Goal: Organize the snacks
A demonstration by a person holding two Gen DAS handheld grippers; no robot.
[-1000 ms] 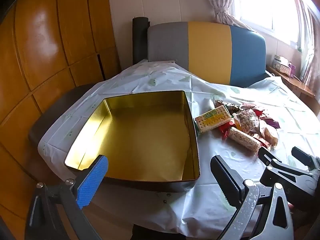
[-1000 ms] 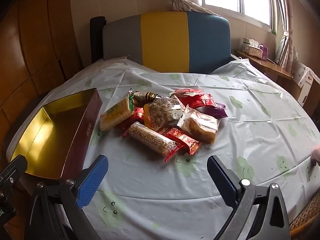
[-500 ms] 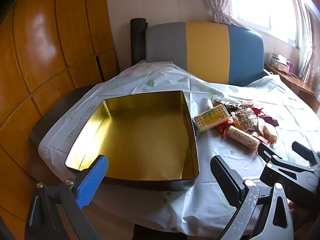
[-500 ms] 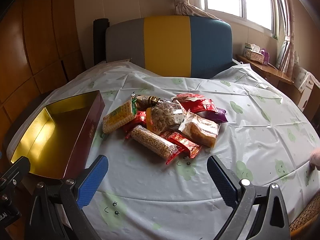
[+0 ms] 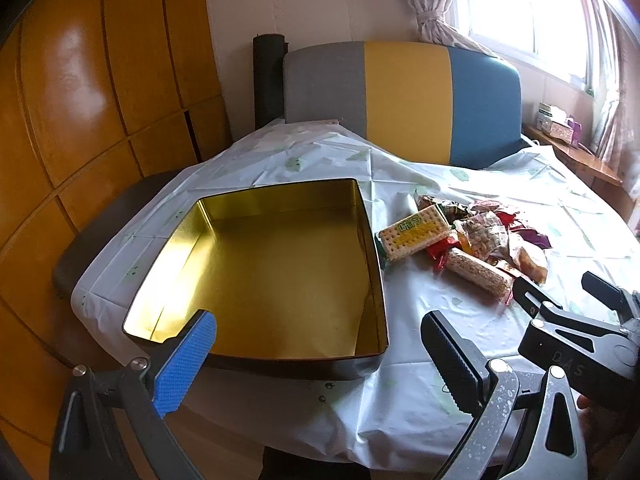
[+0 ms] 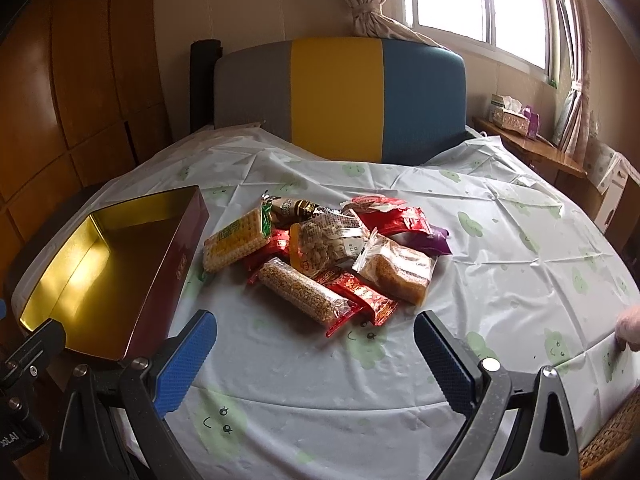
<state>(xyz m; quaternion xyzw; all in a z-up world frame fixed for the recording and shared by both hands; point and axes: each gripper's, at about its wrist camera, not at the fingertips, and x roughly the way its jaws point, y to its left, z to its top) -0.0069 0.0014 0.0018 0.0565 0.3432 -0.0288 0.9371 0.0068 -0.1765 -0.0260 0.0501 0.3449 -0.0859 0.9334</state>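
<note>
Bright daylight comes in through the window (image 6: pixel 476 4) at the top right, and it looks washed out white in the left view. The gold tin (image 5: pixel 276 268) shines with yellow glare, and the wooden wall (image 5: pixel 80 92) has a white shiny spot. Both pictures bend at the edges, and the corners go dark.

Snack pile (image 6: pixel 328 256) right of tin (image 6: pixel 120 276)

The left wrist view looks down from the near edge of the counter (image 5: pixel 400 408) onto the gold tin (image 5: pixel 280 264), close. The right wrist view faces the snack pile (image 6: pixel 328 256) further right. Both share tin, pile and the striped chair back (image 6: pixel 340 96).
</note>
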